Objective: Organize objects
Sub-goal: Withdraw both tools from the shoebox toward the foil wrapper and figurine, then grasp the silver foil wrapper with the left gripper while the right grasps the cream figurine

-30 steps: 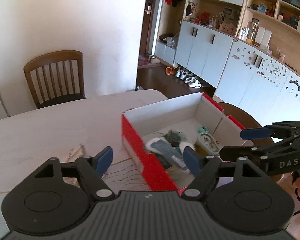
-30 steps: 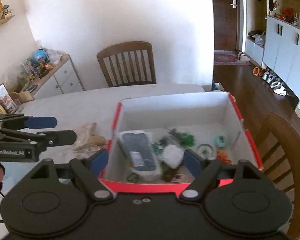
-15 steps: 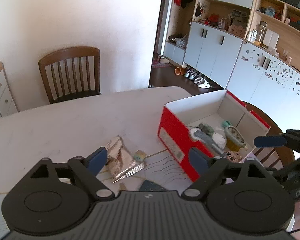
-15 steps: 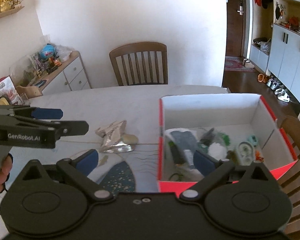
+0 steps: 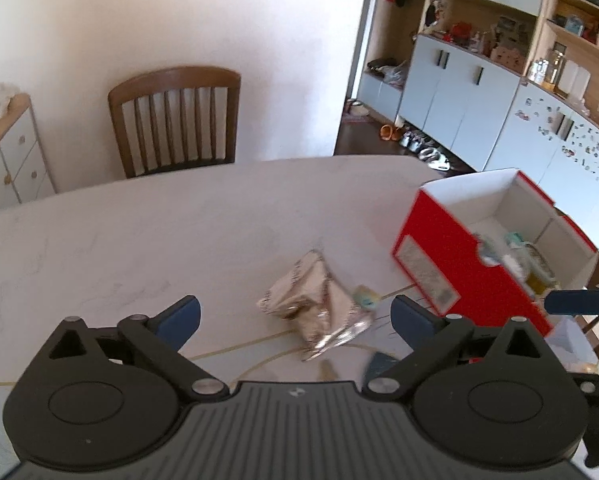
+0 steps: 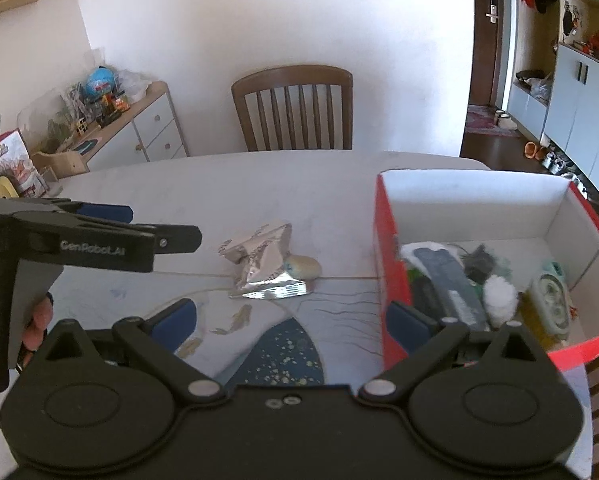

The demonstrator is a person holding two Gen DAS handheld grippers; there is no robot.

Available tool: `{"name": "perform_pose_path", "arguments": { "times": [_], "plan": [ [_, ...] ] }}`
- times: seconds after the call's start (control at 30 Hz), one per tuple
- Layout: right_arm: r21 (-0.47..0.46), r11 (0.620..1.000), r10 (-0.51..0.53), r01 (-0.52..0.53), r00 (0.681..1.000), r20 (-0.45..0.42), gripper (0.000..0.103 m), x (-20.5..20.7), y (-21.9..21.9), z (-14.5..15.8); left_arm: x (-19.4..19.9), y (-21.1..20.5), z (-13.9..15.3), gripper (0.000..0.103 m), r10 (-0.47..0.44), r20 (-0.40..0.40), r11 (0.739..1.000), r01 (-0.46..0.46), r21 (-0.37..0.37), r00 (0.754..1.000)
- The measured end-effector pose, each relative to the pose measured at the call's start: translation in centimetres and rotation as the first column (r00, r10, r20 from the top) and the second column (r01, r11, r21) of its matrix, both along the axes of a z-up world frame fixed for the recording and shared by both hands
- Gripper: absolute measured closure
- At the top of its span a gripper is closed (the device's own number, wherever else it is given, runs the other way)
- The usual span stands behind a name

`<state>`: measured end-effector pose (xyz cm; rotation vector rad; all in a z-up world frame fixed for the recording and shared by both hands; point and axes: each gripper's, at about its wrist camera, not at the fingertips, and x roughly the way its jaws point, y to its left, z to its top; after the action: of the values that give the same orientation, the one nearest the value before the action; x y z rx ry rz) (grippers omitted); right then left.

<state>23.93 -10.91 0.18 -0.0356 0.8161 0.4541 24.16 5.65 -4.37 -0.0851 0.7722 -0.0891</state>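
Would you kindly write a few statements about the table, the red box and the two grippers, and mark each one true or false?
1. The silver foil packet lies inside the red box. False: it lies on the table, left of the box.
2. The left gripper is open and empty. True.
3. The red box is empty. False: several items lie inside.
4. A wooden chair stands beyond the table. True.
5. The right gripper grips the packet. False: it is open and empty.
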Motion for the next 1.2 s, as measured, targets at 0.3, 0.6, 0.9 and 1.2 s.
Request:
{"name": "perform_pose_path", "arguments": {
  "times": [0.3, 0.6, 0.9, 1.2],
  "plan": [
    [-0.036, 0.999, 0.031, -0.032, 0.999, -0.026, 0.003, 1.8, 3.3, -3.0, 3.7, 1.2, -2.7, 0.001, 0.011, -0.021, 1.0, -0.011, 0.003, 1.0],
    [-0.042, 0.999, -0.018, 0.017, 1.0, -0.023, 0.009, 4.8, 4.6, -4.9, 7.5, 1.6, -4.6, 0.001, -0.008, -0.044, 1.0, 0.007, -0.018, 0.999],
    [0.001, 0.998, -0.065, 0.065, 0.997, -0.049, 0.016, 9.0, 3.8, -4.1, 7.3, 5.1, -5.6, 0.001, 0.024, -0.033, 1.0, -0.024, 0.006, 0.999],
    [-0.014, 0.997, -0.08, 0.079, 0.982, -0.17, 0.023, 12.3, 4.9, -5.2, 5.5, 1.6, -6.6, 0.001, -0.154, 0.021, 0.988, 0.154, 0.03, 0.988]
  ]
}}
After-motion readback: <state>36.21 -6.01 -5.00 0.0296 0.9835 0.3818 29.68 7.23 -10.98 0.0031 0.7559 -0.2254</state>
